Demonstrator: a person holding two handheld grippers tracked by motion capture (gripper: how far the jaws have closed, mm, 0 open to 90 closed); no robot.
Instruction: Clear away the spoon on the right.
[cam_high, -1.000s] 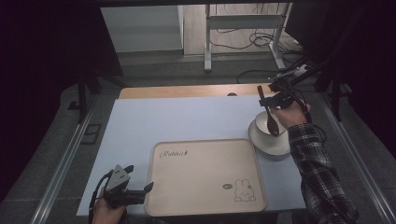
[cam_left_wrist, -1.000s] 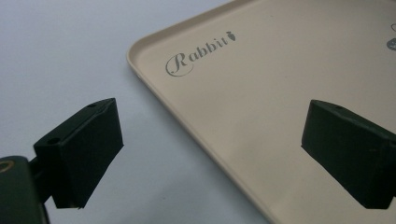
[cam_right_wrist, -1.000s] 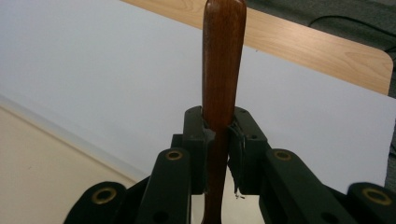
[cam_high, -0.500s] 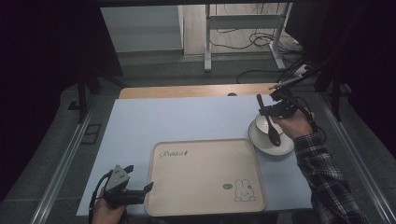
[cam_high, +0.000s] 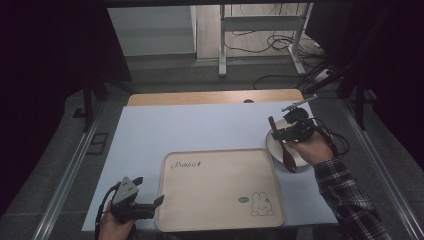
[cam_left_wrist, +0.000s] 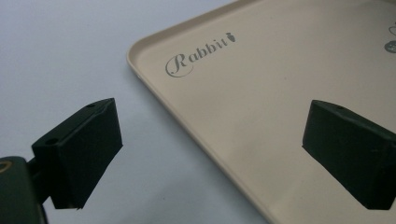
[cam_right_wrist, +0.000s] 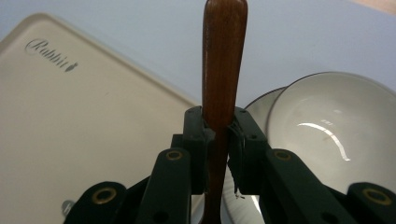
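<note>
My right gripper fingers clench the dark brown wooden spoon mid-handle, above the white ceramic bowl beside the beige tray. Spoon looks light, stiff, smooth; grip mid-handle firmly. Left gripper fingers released, holding nothing.

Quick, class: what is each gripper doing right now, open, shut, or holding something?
Left gripper: open, jaws apart at the tray edge, holding nothing.
Right gripper: shut on the wooden spoon.

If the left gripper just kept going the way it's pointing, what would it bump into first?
Most likely the beige tray. The left gripper has open fingers pointing over the tray's near edge, one on each side of its rim. Depth is hard to judge.
</note>
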